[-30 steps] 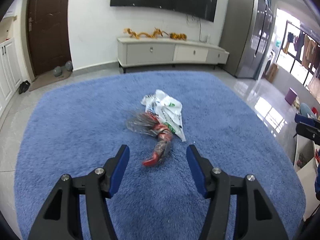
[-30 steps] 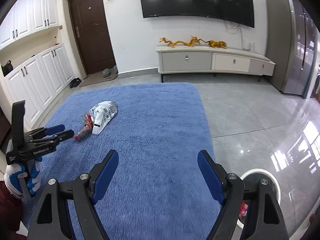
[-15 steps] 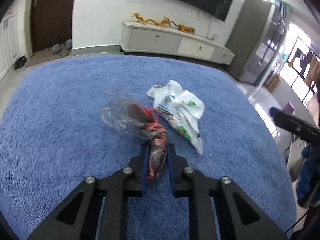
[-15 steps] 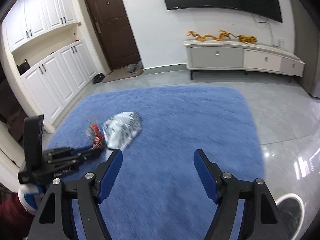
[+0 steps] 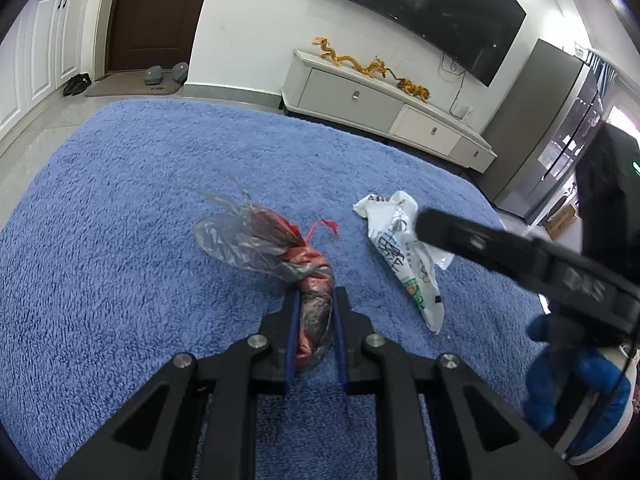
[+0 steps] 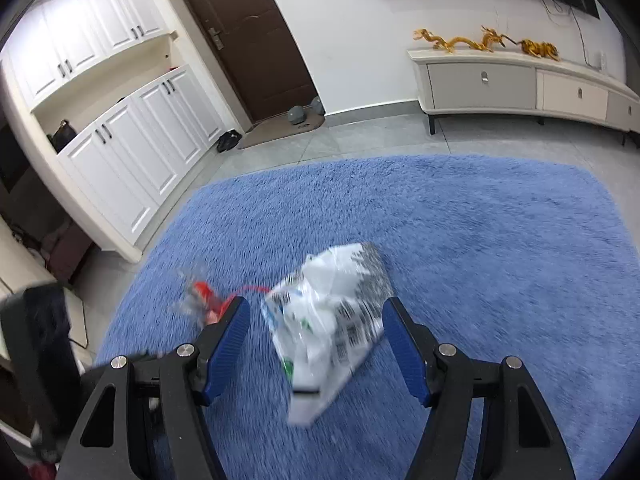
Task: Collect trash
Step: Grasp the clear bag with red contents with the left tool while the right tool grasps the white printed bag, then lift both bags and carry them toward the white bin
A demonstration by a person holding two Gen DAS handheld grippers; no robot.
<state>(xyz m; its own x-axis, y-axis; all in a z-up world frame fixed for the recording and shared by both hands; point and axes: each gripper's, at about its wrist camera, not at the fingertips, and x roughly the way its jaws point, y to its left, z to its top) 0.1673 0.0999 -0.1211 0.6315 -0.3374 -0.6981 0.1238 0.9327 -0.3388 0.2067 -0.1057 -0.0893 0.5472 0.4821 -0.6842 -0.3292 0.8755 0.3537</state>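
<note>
In the left wrist view, the left hand-held gripper [image 5: 315,312] at lower centre is clenched on the near end of a twisted red-and-clear bag [image 5: 280,252], which lies on the blue rug [image 5: 100,240] and stretches toward the centre of the frame. A white printed bag [image 5: 404,256] lies on the rug just right of it, apart from it, partly crossed by the right hand-held gripper's dark body entering from the right edge. In the right wrist view, the right hand-held gripper [image 6: 316,332] is spread wide at lower centre, its blue pads [image 6: 226,340] on either side of the white bag [image 6: 332,320]; motion blur hides whether they touch it. The red bag [image 6: 206,300] shows left of the left pad.
</note>
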